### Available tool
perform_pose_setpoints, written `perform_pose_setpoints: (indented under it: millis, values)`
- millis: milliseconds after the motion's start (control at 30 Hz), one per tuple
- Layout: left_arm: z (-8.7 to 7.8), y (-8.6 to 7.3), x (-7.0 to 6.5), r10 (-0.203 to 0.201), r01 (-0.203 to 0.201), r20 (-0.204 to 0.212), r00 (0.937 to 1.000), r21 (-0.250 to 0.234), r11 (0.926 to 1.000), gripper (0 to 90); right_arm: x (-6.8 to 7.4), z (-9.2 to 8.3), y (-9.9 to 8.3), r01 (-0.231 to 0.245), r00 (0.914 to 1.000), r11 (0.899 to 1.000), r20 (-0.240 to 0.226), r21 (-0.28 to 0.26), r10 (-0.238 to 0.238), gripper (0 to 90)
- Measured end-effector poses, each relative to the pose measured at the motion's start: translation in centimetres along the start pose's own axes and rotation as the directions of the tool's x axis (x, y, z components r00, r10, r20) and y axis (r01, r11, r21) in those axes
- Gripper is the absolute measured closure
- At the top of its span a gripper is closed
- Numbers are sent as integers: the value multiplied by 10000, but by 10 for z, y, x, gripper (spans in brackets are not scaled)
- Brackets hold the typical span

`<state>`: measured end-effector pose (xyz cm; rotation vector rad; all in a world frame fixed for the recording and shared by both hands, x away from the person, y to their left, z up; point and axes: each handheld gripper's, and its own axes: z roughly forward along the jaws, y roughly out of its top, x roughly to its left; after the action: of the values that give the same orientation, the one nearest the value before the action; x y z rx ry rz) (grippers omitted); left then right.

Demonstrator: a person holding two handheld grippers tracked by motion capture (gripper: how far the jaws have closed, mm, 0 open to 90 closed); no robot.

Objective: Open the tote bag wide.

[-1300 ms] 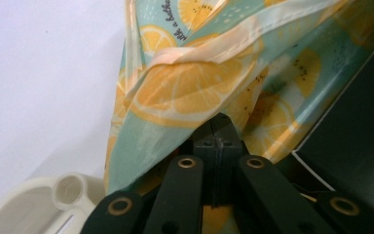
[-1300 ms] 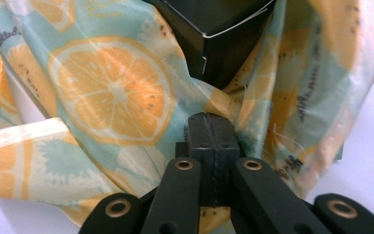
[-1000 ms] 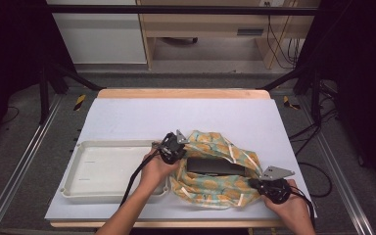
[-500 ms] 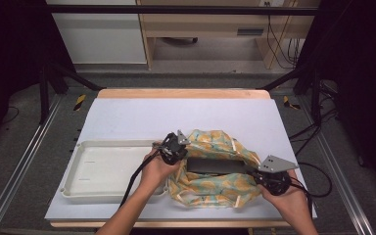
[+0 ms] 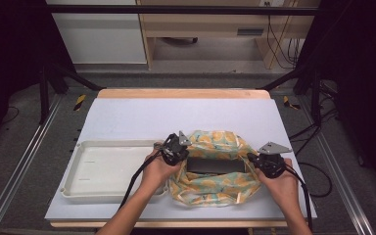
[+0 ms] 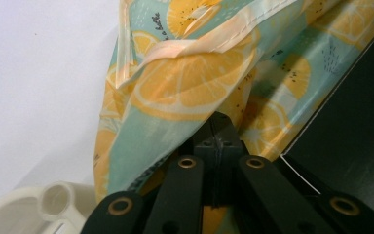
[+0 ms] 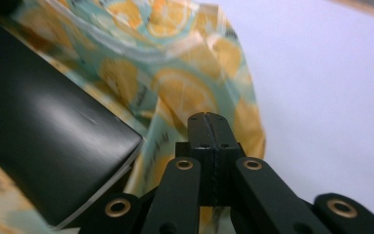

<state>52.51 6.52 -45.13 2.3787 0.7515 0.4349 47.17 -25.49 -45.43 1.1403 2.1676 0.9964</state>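
Lemon-print bag (image 5: 210, 183) has both rims clamped by left tool (image 5: 175, 149) and right tool (image 5: 267, 164), open table (image 5: 186, 115) beyond.

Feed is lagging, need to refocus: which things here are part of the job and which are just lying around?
In the job:
lemon-print bag
black box inside it
left gripper
right gripper

Lying about:
white tray
yellow-black tools on the floor
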Motion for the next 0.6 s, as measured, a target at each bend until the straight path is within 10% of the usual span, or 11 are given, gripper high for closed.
perform_pose_setpoints:
  millis: [600]
  values:
    - [6,-3,3,-43,33,222,9997,490,9988,900,-13,22,-14,-281,9996,9920,-61,1227,290,900]
